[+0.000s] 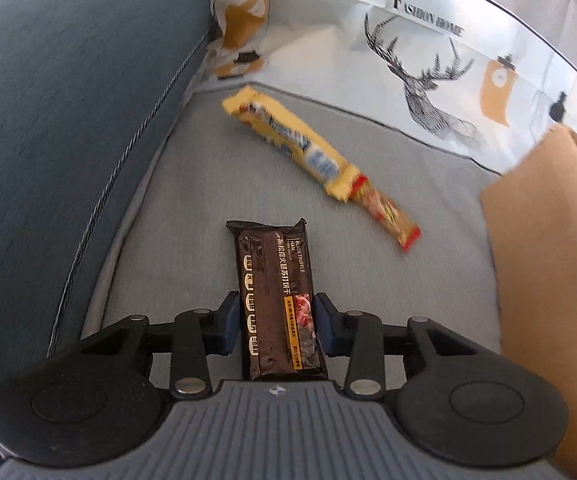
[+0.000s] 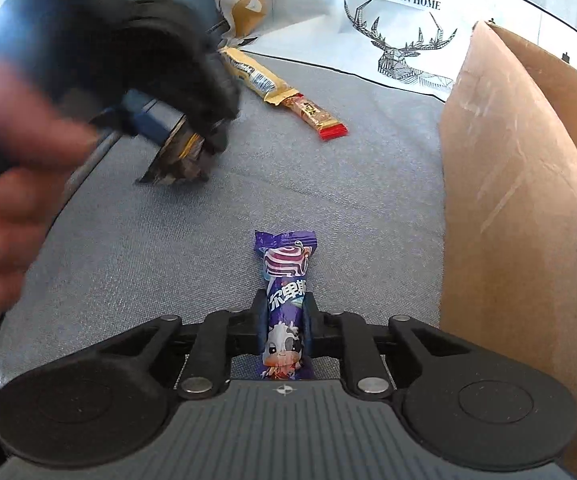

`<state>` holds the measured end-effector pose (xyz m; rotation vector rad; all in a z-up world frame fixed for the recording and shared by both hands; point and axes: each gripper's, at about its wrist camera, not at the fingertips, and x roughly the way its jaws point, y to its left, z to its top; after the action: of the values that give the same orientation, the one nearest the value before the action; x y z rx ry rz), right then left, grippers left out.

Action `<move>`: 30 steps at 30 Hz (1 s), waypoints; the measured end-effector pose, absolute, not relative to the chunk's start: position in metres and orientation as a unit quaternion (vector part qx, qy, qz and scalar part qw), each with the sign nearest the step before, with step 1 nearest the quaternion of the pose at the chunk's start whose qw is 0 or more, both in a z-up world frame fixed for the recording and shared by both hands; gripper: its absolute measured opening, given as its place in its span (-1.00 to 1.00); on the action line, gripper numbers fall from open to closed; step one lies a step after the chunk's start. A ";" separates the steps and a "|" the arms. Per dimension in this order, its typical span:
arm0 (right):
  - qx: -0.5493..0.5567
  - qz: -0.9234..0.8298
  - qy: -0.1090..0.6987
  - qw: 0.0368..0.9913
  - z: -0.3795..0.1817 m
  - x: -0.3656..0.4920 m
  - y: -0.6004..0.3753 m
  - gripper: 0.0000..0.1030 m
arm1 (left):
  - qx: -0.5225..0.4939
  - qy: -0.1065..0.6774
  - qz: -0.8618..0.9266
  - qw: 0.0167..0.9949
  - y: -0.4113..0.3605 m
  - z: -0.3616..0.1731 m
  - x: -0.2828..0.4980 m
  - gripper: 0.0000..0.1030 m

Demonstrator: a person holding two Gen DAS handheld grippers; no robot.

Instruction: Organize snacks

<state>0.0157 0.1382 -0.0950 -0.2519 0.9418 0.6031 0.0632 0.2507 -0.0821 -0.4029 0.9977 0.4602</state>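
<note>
Brown cracker pack [image 1: 275, 300] sits clamped between the left gripper [image 1: 276, 322] pads over the grey cushion [image 1: 192, 208]; the right gripper [image 2: 285, 326] pinches a purple candy [image 2: 286, 304] tight beside the cardboard box [image 2: 528, 200], yellow wafer pack [image 1: 292, 140] and red stick [image 1: 388, 216] lying near the cushion's back edge

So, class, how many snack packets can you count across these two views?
4: brown packet in the left gripper, purple packet in the right gripper, yellow packet and red packet on the cushion. The box may hide more.

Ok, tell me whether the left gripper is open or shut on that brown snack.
Shut on it: the left gripper's blue fingers press both sides of the brown snack pack.
</note>
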 end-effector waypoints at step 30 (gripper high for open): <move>-0.095 0.312 0.350 0.878 -0.049 -0.001 0.116 -0.68 | -0.146 0.398 0.199 0.884 0.225 -0.042 0.012 -0.17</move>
<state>-0.0006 0.1162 -0.0494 -0.1991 0.7291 0.6512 0.0123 0.2253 -0.0420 -0.3040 0.8277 0.4139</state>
